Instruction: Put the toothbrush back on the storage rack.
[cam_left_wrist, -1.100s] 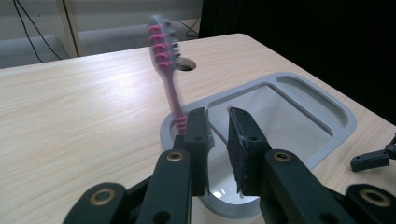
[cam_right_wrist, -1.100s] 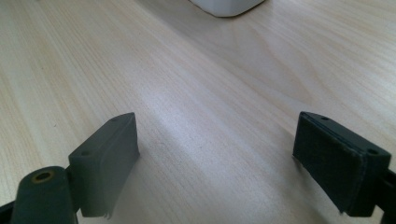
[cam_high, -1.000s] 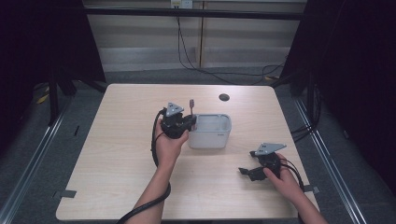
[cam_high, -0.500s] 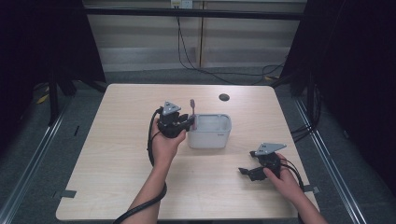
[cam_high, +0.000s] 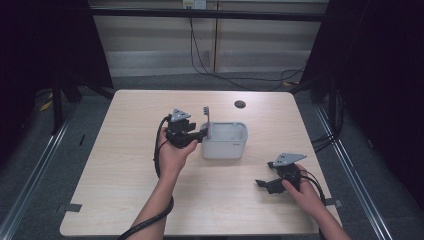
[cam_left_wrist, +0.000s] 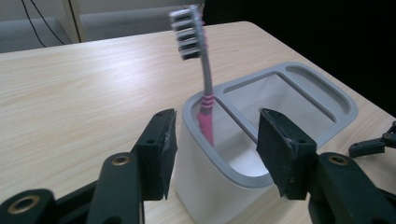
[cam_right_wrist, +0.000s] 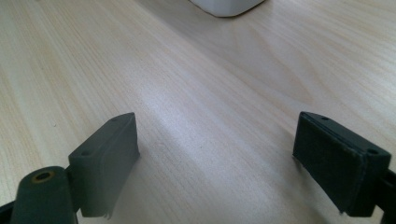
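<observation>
The left gripper had just been opening, its jaws apart with nothing pressed between them, just beside the holder. The toothbrush stood in the holder's near compartment, bristles up. The right gripper rested wide open on the table, well apart.

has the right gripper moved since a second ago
No. In the high view the right gripper sits at the same spot near the table's front right corner, equally far from the white holder, jaws open.
</observation>
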